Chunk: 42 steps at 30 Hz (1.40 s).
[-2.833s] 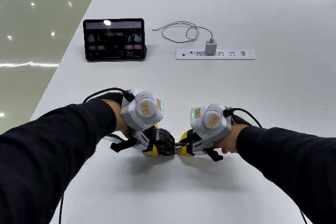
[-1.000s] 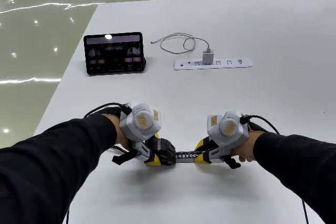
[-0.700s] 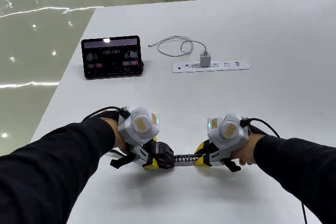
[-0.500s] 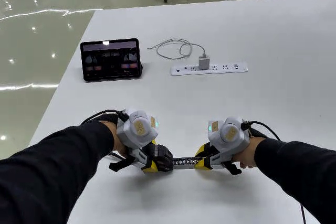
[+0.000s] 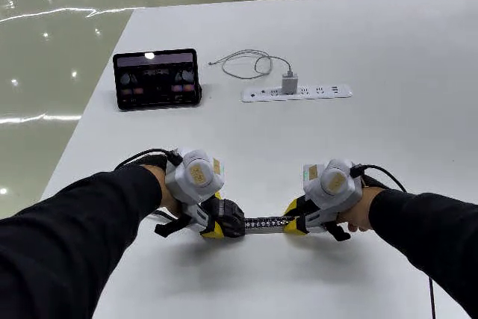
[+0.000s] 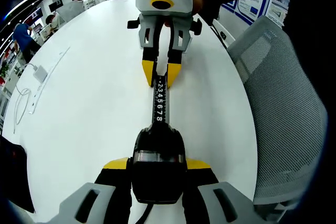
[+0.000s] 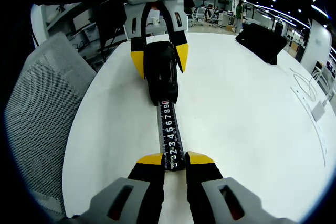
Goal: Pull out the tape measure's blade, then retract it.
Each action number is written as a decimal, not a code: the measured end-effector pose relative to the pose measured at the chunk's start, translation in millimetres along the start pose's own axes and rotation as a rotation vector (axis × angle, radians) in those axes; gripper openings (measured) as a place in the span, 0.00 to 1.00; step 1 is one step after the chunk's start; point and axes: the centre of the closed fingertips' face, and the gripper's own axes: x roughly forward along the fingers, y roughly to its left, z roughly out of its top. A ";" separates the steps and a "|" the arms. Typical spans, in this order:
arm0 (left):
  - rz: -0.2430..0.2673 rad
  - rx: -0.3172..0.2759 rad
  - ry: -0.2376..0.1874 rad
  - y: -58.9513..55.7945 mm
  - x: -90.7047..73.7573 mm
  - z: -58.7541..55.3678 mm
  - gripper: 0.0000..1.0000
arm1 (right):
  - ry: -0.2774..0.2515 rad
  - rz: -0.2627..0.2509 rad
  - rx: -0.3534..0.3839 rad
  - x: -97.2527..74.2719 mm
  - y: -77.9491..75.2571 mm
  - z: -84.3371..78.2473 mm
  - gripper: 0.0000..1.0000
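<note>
A black tape measure case (image 6: 158,161) sits clamped between the yellow-tipped fingers of my left gripper (image 6: 157,164), low over the white table. In the head view the case (image 5: 226,217) is at the lower middle. Its numbered blade (image 5: 265,223) runs right from the case to my right gripper (image 5: 293,225). In the right gripper view the blade (image 7: 169,132) shows numbers up to about 9, and my right gripper (image 7: 174,159) is shut on its end hook. The left gripper view looks along the same blade (image 6: 159,100) toward the opposite gripper (image 6: 159,69).
A tablet (image 5: 156,78) stands at the back left of the white table (image 5: 388,132). A white power strip (image 5: 296,92) with a plugged charger and coiled cable (image 5: 243,62) lies behind. A mesh office chair (image 6: 278,103) is beside the table edge. Polished floor lies left.
My right gripper has drawn away to the right, and the exposed blade has grown from almost nothing to a short numbered strip. The left gripper kept hold of the case.
</note>
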 end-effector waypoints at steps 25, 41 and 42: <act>0.002 -0.016 -0.013 0.5 0.4 1.4 0.33 | 0.005 -0.016 0.018 -14.4 -4.3 -15.8 0.11; 0.008 -0.021 -0.023 0.8 0.1 1.3 0.33 | 0.003 -0.022 0.025 -21.3 -3.7 -22.5 0.11; 0.008 -0.021 -0.023 0.7 0.1 1.4 0.33 | 0.003 -0.022 0.026 -21.9 -3.5 -23.0 0.11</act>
